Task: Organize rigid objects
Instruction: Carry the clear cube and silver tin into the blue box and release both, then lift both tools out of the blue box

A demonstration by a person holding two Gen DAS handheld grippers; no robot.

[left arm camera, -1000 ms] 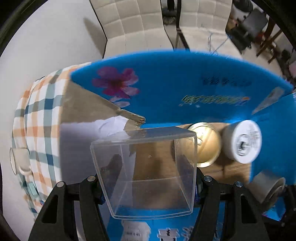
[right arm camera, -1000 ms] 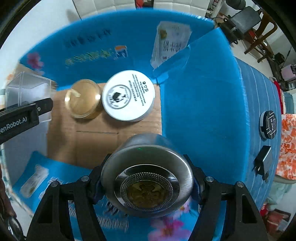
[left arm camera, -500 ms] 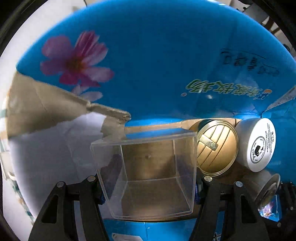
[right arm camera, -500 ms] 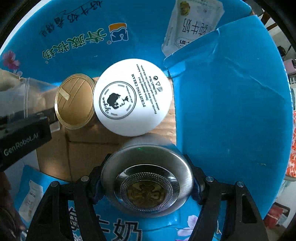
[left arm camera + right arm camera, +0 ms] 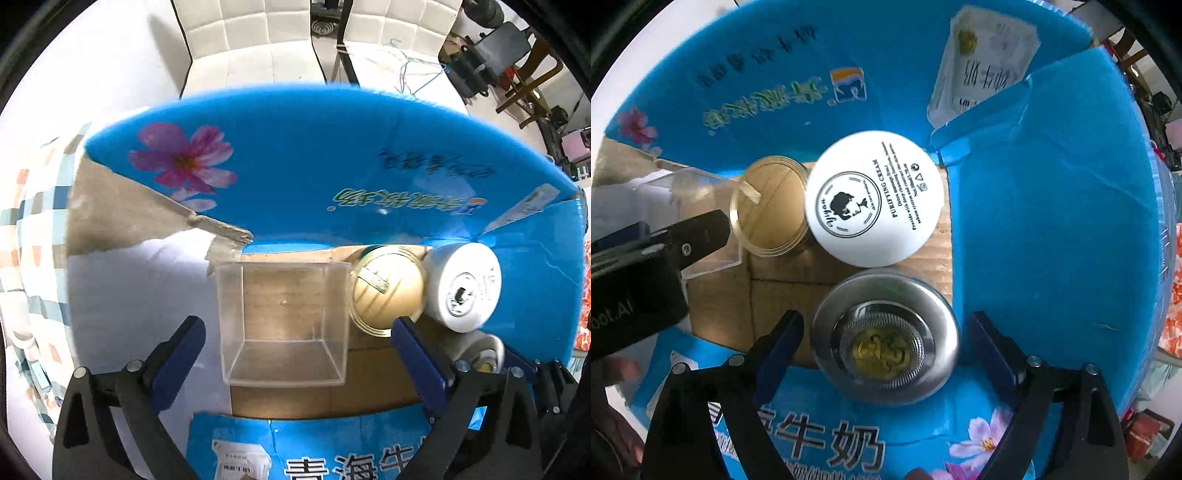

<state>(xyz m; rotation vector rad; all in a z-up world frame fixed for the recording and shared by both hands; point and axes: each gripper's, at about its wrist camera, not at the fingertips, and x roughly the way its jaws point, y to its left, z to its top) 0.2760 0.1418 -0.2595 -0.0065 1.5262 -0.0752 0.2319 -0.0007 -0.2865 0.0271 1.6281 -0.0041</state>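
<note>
The left tool (image 5: 295,332) stood spread wide, its blue-padded fingers (image 5: 177,354) clear of the clear square plastic box (image 5: 282,321) between them, with a gap on each side. That box sat open side up on the brown cardboard floor of the blue printed milk carton (image 5: 332,166), near the carton's torn left wall. The right tool (image 5: 886,332) was likewise spread, its fingers (image 5: 779,347) flanking but not touching the round stainless-steel tin with a mesh-and-gold centre (image 5: 886,332), which rested on the carton floor at the near right corner.

Four items lay inside the carton, one of each kind: the clear box, a round gold-lidded jar (image 5: 770,206), a round white cream jar with black print (image 5: 873,197), and the steel tin. From the right wrist view, the gold jar touched the white jar at its right, and the clear box's corner lay just beside the gold jar on the left. The white jar sat close against the carton's back right corner; the steel tin lay just in front of it, near the right wall.

Bare cardboard floor showed in front of the clear box and to the left of the steel tin. The left tool's black body (image 5: 635,284) reached into the carton from the left, above the box. A checked cloth (image 5: 33,221) lay outside the carton's left wall.
</note>
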